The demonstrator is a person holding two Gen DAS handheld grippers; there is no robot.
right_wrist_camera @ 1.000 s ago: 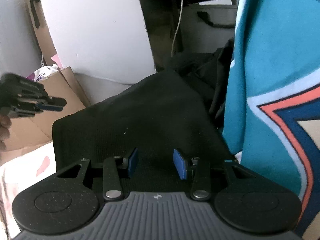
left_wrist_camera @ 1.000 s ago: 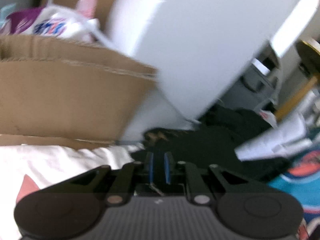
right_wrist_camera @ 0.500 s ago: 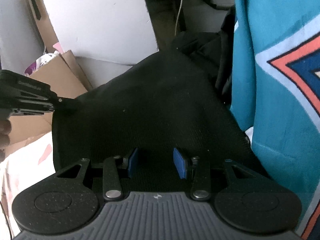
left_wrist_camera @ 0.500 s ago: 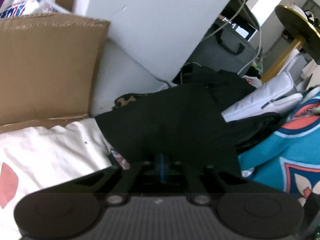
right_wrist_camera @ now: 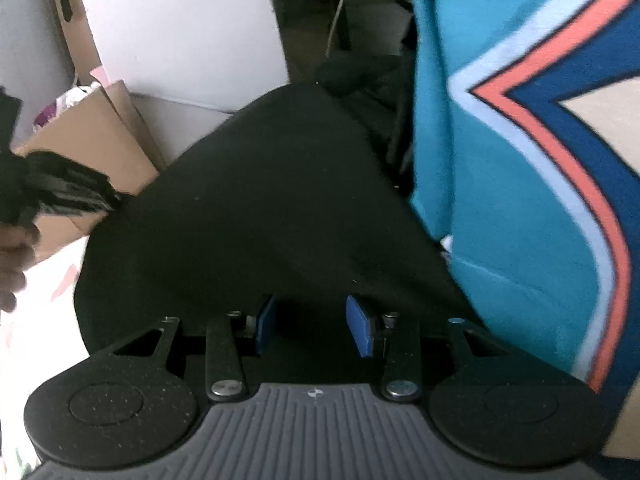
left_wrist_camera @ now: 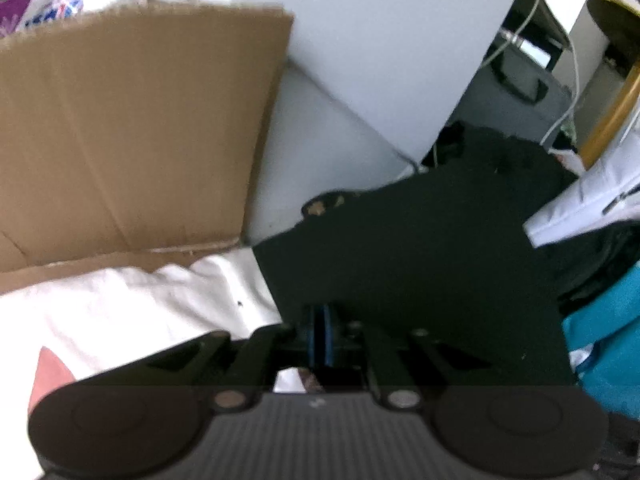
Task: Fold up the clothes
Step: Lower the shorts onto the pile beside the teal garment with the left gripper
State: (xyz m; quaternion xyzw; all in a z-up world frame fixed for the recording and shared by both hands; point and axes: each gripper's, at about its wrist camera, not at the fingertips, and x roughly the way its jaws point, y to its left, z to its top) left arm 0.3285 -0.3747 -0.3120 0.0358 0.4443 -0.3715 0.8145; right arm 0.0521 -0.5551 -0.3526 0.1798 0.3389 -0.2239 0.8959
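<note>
A black garment [left_wrist_camera: 420, 248] lies spread over a white sheet with pink marks [left_wrist_camera: 120, 312]; it also fills the middle of the right wrist view [right_wrist_camera: 260, 208]. My left gripper [left_wrist_camera: 320, 336] is shut on the garment's near left edge, its blue pads pressed together. It also shows at the left of the right wrist view [right_wrist_camera: 108, 200], pinching the garment's left corner. My right gripper [right_wrist_camera: 310, 324] is open, its blue pads apart, just above the garment's near edge with nothing between them.
A cardboard box [left_wrist_camera: 132, 136] stands at the left, with a plastic bag [left_wrist_camera: 68, 4] in it. A white panel [left_wrist_camera: 380, 48] and cables stand behind. A teal garment with orange and blue stripes [right_wrist_camera: 520, 160] is at the right. A white bag [left_wrist_camera: 592, 200] lies beyond the black garment.
My left gripper swung from the box towards the black garment and closed on its left edge. The garment now looks pulled flatter. My right gripper stayed open and shifted slightly forward.
</note>
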